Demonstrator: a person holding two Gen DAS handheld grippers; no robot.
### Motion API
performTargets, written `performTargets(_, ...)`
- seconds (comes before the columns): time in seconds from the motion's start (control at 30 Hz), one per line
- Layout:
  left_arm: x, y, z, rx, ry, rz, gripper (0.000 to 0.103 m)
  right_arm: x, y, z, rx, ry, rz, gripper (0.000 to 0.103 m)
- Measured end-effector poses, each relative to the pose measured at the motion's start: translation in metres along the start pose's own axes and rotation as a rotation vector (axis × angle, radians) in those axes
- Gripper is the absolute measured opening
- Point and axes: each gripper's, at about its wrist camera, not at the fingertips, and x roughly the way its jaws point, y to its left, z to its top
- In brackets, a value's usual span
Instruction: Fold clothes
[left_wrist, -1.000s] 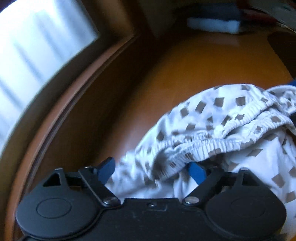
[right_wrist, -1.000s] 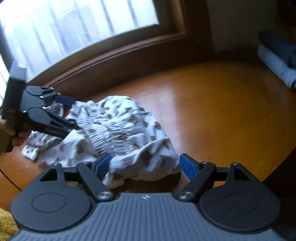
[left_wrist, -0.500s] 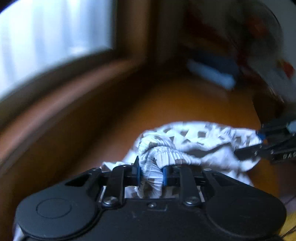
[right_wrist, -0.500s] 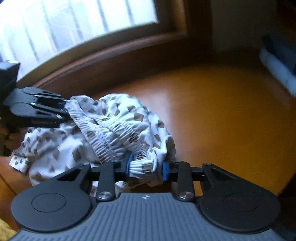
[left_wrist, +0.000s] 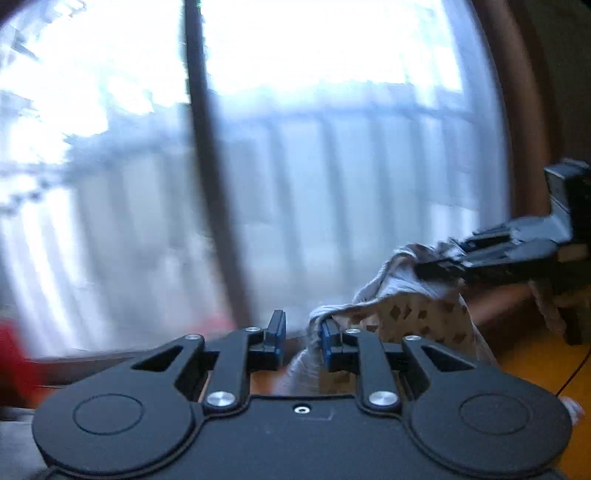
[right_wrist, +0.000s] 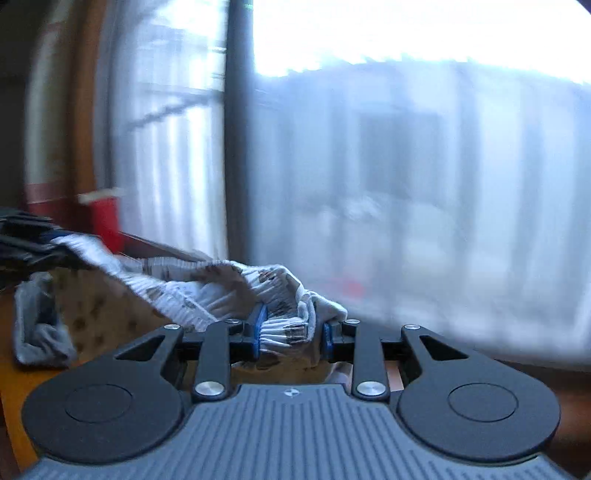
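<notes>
Item: white patterned shorts (right_wrist: 207, 295), lifted clear of the orange table (left_wrist: 535, 365), strung between two grippers before a bright window (left_wrist: 332, 147). Right gripper (right_wrist: 291, 334): clamped on the gathered waistband. Left gripper (left_wrist: 303, 338): jaws just drawn close, waistband cloth between them, pinch unclear.

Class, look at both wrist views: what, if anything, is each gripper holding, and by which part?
Both hold the patterned white garment by its gathered elastic waistband: the right gripper pinches one bunched section, the left gripper another, the band stretched between them.
</notes>
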Motion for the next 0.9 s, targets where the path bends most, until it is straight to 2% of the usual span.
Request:
performTargets(0.07, -0.033, -0.014, 0.021, -0.005, -0.05, 0.076, 0.018, 0.011, 0.017, 0.041, -0.062, -0.076, 0.042, 0.03)
performTargets(0.17, -0.075, -0.054, 0.046, -0.01, -0.095, 0.104, 0.018, -0.002, 0.032, 0.09, -0.098, -0.21, 0.112, 0.03)
performTargets(0.27, -0.094, -0.1, 0.044, -0.021, -0.083, 0.03, 0.018, -0.04, 0.025, 0.1, -0.132, -0.251, 0.188, 0.03)
performTargets(0.33, -0.096, -0.139, 0.034, -0.024, -0.051, -0.034, 0.02, -0.066, 0.007, 0.085, -0.166, -0.229, 0.202, 0.031)
performTargets(0.37, -0.093, -0.155, 0.026, -0.032, -0.029, -0.065, 0.03, -0.081, -0.005, 0.072, -0.176, -0.201, 0.206, 0.031)
performTargets(0.4, -0.088, -0.172, 0.018, -0.044, 0.001, -0.103, 0.046, -0.095, -0.02, 0.06, -0.176, -0.163, 0.206, 0.031)
performTargets(0.43, -0.08, -0.192, 0.008, -0.056, 0.035, -0.142, 0.055, -0.108, -0.036, 0.044, -0.17, -0.116, 0.205, 0.032)
performTargets(0.47, -0.072, -0.21, -0.002, -0.058, 0.068, -0.17, 0.071, -0.122, -0.051, 0.023, -0.174, -0.054, 0.206, 0.032)
performTargets(0.5, -0.062, -0.228, -0.013, -0.057, 0.103, -0.188, 0.075, -0.134, -0.067, 0.0, -0.195, 0.022, 0.202, 0.042)
performTargets(0.53, -0.05, -0.247, -0.026, -0.059, 0.156, -0.201, 0.081, -0.144, -0.08, -0.025, -0.226, 0.105, 0.174, 0.063)
performTargets(0.6, -0.025, -0.276, -0.052, -0.089, 0.276, -0.211, 0.081, -0.16, -0.103, -0.078, -0.291, 0.269, 0.075, 0.088)
performTargets(0.67, -0.001, -0.294, -0.076, -0.129, 0.384, -0.206, 0.081, -0.17, -0.124, -0.128, -0.328, 0.423, -0.062, 0.086)
performTargets(0.73, 0.02, -0.304, -0.1, -0.154, 0.49, -0.166, 0.081, -0.18, -0.142, -0.167, -0.279, 0.561, -0.157, 0.084)
performTargets(0.8, 0.038, -0.308, -0.117, -0.159, 0.574, -0.113, 0.081, -0.192, -0.153, -0.19, -0.18, 0.615, -0.204, 0.084)
performTargets(0.9, 0.053, -0.309, -0.141, -0.145, 0.661, -0.038, 0.081, -0.209, -0.151, -0.208, -0.049, 0.623, -0.223, 0.084)
